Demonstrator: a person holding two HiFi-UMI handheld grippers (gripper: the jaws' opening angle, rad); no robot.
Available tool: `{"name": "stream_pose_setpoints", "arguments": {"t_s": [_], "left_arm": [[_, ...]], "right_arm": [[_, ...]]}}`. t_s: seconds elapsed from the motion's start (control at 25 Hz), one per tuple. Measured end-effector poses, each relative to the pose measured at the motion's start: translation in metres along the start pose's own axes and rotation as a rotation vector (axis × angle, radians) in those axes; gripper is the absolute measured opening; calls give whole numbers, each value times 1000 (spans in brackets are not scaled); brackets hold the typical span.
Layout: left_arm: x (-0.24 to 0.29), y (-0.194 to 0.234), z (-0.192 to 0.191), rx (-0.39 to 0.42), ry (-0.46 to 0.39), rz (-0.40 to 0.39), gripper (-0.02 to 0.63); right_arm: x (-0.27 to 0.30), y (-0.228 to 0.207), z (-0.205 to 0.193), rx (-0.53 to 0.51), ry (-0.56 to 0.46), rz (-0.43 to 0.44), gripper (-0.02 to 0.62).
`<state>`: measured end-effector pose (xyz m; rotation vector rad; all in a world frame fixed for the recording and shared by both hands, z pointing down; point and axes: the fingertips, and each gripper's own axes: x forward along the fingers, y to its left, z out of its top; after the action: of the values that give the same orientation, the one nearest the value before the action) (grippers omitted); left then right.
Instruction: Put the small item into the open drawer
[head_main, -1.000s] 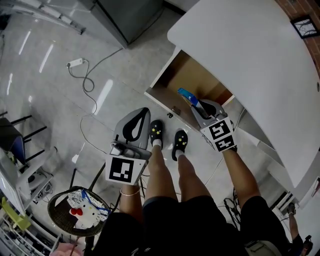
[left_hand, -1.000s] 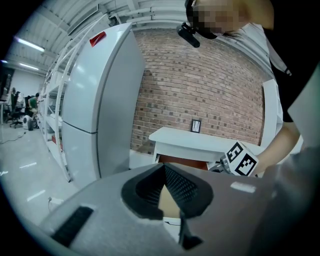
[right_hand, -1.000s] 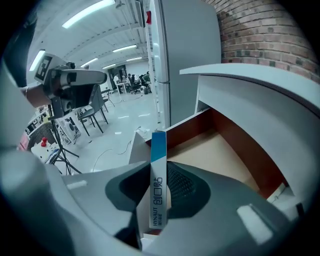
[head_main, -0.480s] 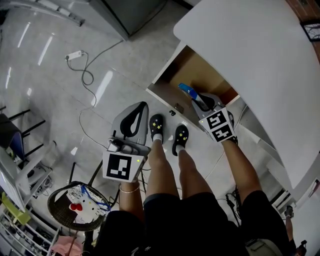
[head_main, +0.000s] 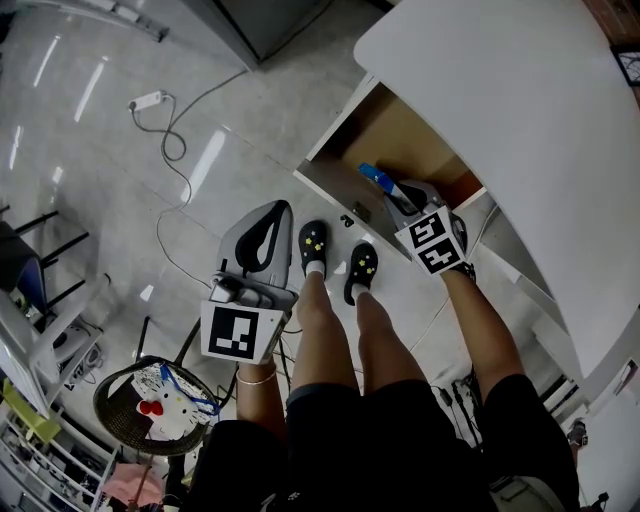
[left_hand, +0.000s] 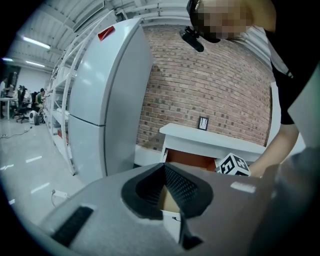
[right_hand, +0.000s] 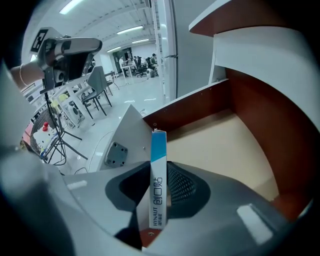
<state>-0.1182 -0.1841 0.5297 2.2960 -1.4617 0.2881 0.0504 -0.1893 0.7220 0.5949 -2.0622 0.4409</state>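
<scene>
Your right gripper has sunk toward the open drawer, its jaws clamped narrowly on the small box, which stands upright between them. The drawer floor lies just ahead, so release there. Your left gripper is closed and empty.

The small box is flat and white, with a blue upper end and dark printed letters. It stands upright on its edge, clamped in the right gripper, above the open drawer, which has a light wooden bottom.
</scene>
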Motion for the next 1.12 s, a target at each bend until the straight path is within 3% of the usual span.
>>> {"name": "stream_pose_setpoints", "arguments": {"t_s": [1.12], "left_arm": [[-1,22,-5,-21,15,43,-3]], "right_arm": [[39,-1,-13,-27,95,39,106]]}}
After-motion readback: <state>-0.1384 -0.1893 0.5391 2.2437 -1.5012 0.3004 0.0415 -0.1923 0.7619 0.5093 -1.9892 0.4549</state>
